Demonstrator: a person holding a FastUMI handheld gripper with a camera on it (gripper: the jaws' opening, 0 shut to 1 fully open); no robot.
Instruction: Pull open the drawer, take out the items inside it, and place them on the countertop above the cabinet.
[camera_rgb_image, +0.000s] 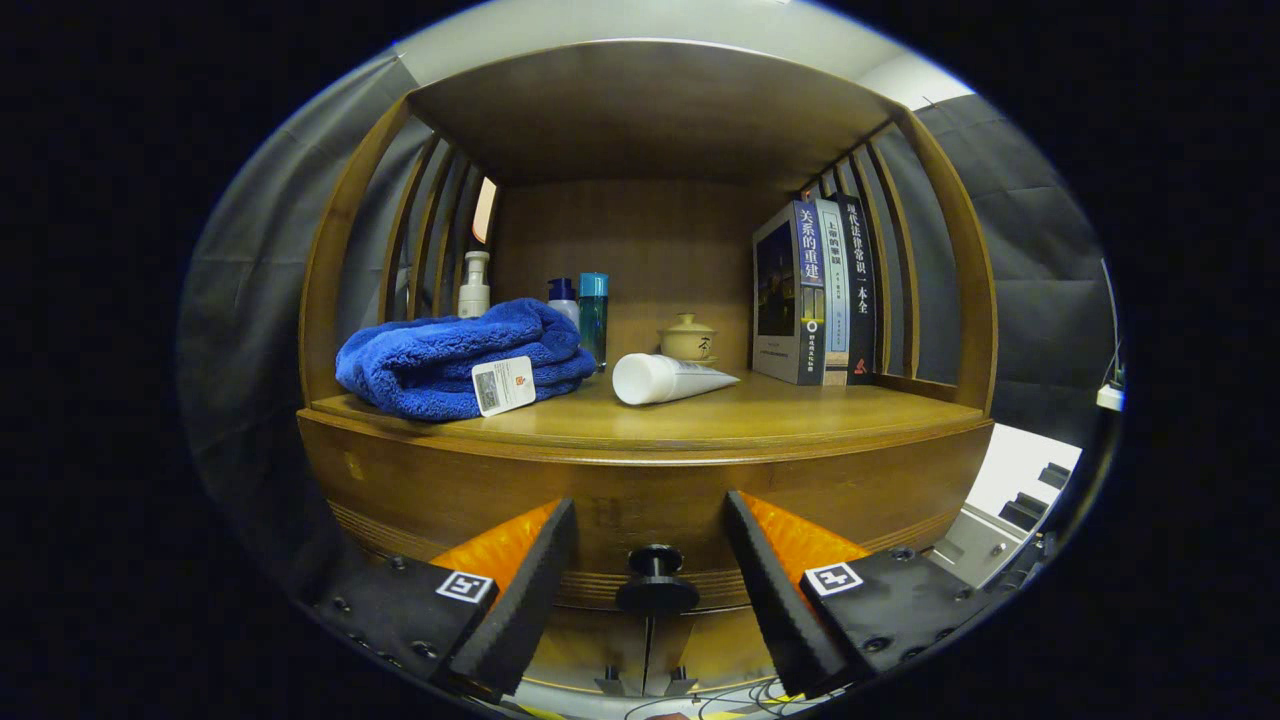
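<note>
A wooden cabinet faces me, its drawer front (470, 495) closed below the countertop (800, 410). A small dark round knob (656, 582) sticks out of the drawer front. My gripper (650, 515) stands open, with the knob in the gap between the two fingers and touching neither. On the countertop a folded blue towel (450, 360) with a white tag lies to the left. A white tube (665, 378) lies on its side near the middle. The drawer's inside is hidden.
Behind the towel stand a white pump bottle (474, 285), a small capped bottle (563, 297) and a teal bottle (593, 315). A small lidded ceramic cup (687, 338) sits at the back. Several books (820, 295) stand upright at the right. Slatted wooden sides and a top board enclose the countertop.
</note>
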